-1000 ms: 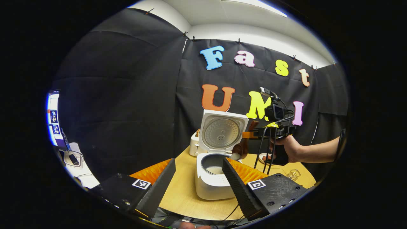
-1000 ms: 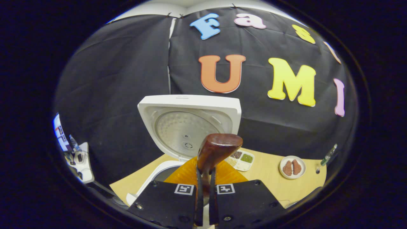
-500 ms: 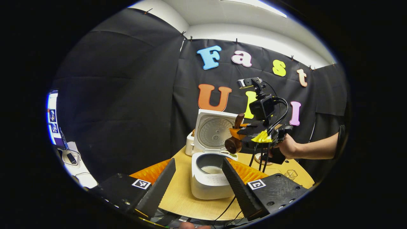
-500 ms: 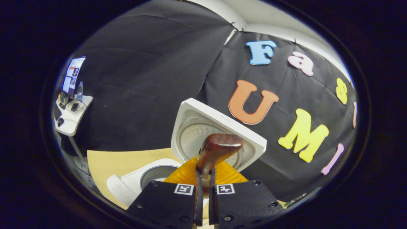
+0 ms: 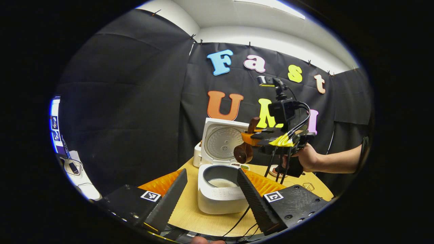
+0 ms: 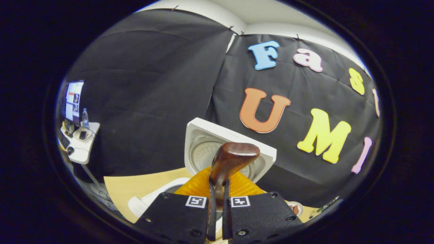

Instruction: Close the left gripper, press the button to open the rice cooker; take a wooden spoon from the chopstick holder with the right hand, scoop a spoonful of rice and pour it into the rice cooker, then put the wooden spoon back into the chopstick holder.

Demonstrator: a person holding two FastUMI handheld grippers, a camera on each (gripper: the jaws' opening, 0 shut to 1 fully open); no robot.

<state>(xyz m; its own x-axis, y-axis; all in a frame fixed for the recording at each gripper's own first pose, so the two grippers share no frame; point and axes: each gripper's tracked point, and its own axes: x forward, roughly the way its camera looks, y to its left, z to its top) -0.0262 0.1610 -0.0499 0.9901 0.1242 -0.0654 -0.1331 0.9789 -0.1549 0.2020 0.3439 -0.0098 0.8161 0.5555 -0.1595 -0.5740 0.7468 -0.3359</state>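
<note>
Wooden spoon (image 6: 234, 156) has lifted higher above the rice cooker (image 5: 220, 196) since before.

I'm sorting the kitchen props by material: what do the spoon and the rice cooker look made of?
Wooden spoon: dark, glossy brown, so it looks like varnished wood. Rice cooker: smooth white shell, probably plastic; its open lid's inner plate looks like dull grey metal.

I see a round wooden table (image 5: 190, 210) against the black cloth wall (image 5: 135, 101). Far left of the table, a lit screen (image 5: 54, 122) stands over a small white desk (image 5: 81, 183). On the table's far right edge sits a small plate (image 5: 273, 171); black cables (image 5: 237, 222) trail off its near edge.
</note>
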